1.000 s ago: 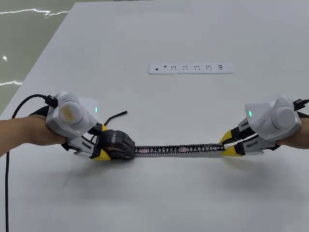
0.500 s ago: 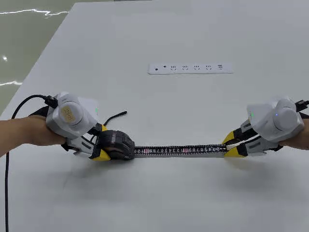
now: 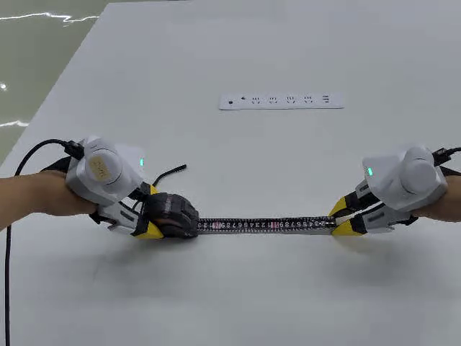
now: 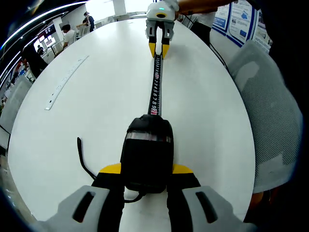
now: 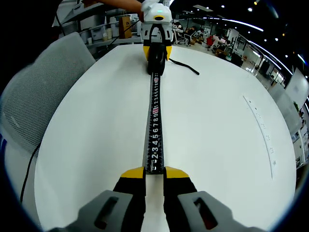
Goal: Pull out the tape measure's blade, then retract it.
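A black tape measure case (image 3: 171, 215) lies on the white table (image 3: 252, 43) with my left gripper (image 3: 153, 211) shut on its sides. In the left gripper view the case (image 4: 147, 157) sits between the yellow-tipped fingers (image 4: 112, 169). The black blade (image 3: 266, 224) with white numbers runs flat along the table to my right gripper (image 3: 337, 218), which is shut on its end. In the right gripper view the blade (image 5: 154, 130) leads from my gripper (image 5: 154, 173) to the case (image 5: 155, 57). The case's black wrist strap (image 3: 169, 173) trails on the table.
A white power strip (image 3: 281, 101) lies flat farther back on the table. A black cable (image 3: 29, 155) loops from the left gripper off the table's left edge. A grey mesh chair (image 4: 270, 111) stands beside the table.
The right gripper has eased slightly to the right, so the blade is a touch longer. The left gripper and case hold their place.
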Demonstrator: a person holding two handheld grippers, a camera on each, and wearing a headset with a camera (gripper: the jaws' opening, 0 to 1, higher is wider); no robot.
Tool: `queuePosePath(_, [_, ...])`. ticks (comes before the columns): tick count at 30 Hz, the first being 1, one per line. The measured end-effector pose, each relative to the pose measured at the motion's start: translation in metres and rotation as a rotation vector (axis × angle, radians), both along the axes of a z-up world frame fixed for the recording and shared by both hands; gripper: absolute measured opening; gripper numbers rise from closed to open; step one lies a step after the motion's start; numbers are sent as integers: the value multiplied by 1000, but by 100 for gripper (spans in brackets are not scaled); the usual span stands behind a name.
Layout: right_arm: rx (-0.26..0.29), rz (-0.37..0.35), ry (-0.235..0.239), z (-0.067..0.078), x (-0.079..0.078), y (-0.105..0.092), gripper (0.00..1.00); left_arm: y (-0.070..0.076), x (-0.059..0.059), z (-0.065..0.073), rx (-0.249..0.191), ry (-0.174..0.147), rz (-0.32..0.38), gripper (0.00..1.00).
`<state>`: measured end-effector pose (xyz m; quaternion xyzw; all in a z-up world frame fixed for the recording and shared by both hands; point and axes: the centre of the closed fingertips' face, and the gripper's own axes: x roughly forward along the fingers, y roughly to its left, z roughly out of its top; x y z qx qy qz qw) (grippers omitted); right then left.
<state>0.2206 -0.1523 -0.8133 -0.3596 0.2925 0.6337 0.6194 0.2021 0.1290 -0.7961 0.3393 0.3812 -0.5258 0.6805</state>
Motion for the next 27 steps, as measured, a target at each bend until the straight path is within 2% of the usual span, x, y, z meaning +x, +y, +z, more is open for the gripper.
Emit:
queuePosePath(4, [-11, -1, 10, 1, -1, 0, 12, -7, -5, 6, 3, 4, -1, 29])
queuePosePath(6, [-14, -4, 22, 1, -1, 0, 12, -1, -1, 1, 6, 5, -4, 29])
queuePosePath(8, [-20, -5, 27, 0, -1, 1, 13, -5, -4, 5, 8, 8, -5, 29])
queuePosePath(11, [-33, -21, 39, 0, 0, -1, 14, -3, -1, 2, 14, 13, -19, 29])
queuePosePath(18, [-27, -29, 30, 3, 0, 1, 17, -11, -9, 8, 13, 18, -29, 30])
queuePosePath(21, [-31, -27, 25, -1, 5, 0, 17, -7, -6, 3, 24, 17, -40, 31])
queuePosePath(25, [-33, -33, 26, -1, 3, 0, 19, -3, -5, 1, 31, 15, -38, 32])
queuePosePath(27, [-32, -44, 48, -1, 1, -2, 20, -1, -5, 4, 27, 11, -30, 33])
